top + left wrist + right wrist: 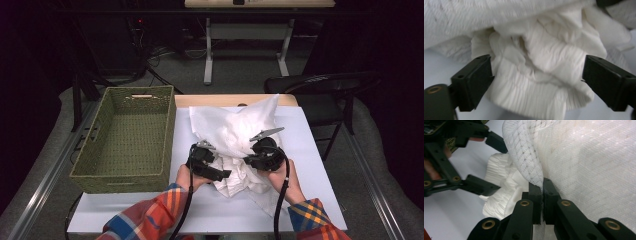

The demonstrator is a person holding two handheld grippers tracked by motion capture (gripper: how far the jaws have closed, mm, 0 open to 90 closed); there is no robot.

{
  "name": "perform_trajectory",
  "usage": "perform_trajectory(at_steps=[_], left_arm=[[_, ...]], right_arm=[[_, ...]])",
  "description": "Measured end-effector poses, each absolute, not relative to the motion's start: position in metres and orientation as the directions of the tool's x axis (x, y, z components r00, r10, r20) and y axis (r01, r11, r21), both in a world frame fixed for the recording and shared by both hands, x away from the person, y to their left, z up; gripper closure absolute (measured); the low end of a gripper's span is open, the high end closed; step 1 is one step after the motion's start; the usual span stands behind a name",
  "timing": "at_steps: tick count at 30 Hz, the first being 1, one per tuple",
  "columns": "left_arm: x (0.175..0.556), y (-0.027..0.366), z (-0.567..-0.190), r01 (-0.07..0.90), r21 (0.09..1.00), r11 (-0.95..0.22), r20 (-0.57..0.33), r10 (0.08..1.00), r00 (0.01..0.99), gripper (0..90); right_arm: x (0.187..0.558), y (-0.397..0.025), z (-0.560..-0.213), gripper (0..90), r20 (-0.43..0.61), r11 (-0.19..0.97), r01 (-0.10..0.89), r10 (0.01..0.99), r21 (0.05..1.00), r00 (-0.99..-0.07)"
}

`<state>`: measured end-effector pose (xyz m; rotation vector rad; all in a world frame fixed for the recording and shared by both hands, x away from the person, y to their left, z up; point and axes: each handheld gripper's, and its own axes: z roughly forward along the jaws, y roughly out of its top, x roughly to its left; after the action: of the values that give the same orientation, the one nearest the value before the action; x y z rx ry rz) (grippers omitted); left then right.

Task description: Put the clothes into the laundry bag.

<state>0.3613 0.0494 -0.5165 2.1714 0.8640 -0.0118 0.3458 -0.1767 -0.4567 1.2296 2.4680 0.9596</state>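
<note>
A crumpled white garment (234, 135) lies on the white table (310, 200), with a ribbed cuff or hem bunched at its near edge (536, 82). My left gripper (222, 173) is open, its jaws spread wide on either side of the ribbed bunch (499, 182). My right gripper (248, 161) is shut on a fold of the garment's mesh-textured fabric (529, 157), which rises from between its jaws (542, 192). The two grippers face each other over the near part of the garment, close together.
An empty green woven basket (100, 170) stands at the left of the table. A black chair (325, 85) sits beyond the table's far right corner. Bare table surface lies in front of and to the right of the garment.
</note>
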Motion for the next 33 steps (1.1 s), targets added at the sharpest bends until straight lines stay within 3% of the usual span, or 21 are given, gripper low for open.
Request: perform_trajectory(at_steps=[6, 11, 14, 17, 22, 24, 27, 30, 32, 33], left_arm=[[0.342, 0.054, -0.528, 0.624, 0.626, -0.467, -0.288, 0.605, 0.742, 1.1], [0.34, 0.046, -0.535, 0.644, 0.624, -0.443, -0.296, 0.628, 0.72, 6.2], [0.347, 0.037, -0.539, 0.675, 0.628, -0.388, -0.355, 0.629, 0.692, 19.0], [0.353, 0.027, -0.539, 0.686, 0.637, -0.353, -0.41, 0.598, 0.688, 39.5], [0.357, 0.017, -0.535, 0.671, 0.685, -0.284, -0.43, 0.586, 0.687, 74.0], [0.362, 0.014, -0.526, 0.654, 0.71, -0.261, -0.418, 0.592, 0.689, 80.1], [0.371, 0.012, -0.512, 0.621, 0.746, -0.242, -0.39, 0.598, 0.7, 81.2], [0.378, 0.006, -0.513, 0.602, 0.74, -0.3, -0.338, 0.608, 0.719, 77.3], [0.378, 0.014, -0.52, 0.618, 0.716, -0.326, -0.343, 0.606, 0.718, 66.4], [0.377, 0.018, -0.521, 0.618, 0.712, -0.332, -0.336, 0.612, 0.716, 50.1]], right_arm=[[0.344, -0.178, -0.456, 87.7, 0.091, 0.427, 0.634, 0.781, 0.645, -0.618], [0.344, -0.175, -0.456, 87.7, 0.091, 0.427, 0.633, 0.78, 0.646, -0.619], [0.347, -0.173, -0.455, 87.8, 0.096, 0.418, 0.63, 0.781, 0.654, -0.618], [0.345, -0.172, -0.451, 88.2, 0.09, 0.413, 0.609, 0.775, 0.677, -0.625], [0.343, -0.171, -0.439, 88.5, 0.124, 0.381, 0.586, 0.756, 0.715, -0.642], [0.341, -0.167, -0.434, 88.6, 0.12, 0.377, 0.569, 0.749, 0.731, -0.651], [0.339, -0.164, -0.428, 88.6, 0.109, 0.376, 0.551, 0.746, 0.745, -0.657], [0.341, -0.169, -0.428, 88.5, 0.106, 0.372, 0.559, 0.758, 0.741, -0.644], [0.347, -0.175, -0.436, 88.4, 0.121, 0.359, 0.59, 0.775, 0.723, -0.62], [0.351, -0.178, -0.442, 88.3, 0.117, 0.369, 0.609, 0.783, 0.703, -0.61]])
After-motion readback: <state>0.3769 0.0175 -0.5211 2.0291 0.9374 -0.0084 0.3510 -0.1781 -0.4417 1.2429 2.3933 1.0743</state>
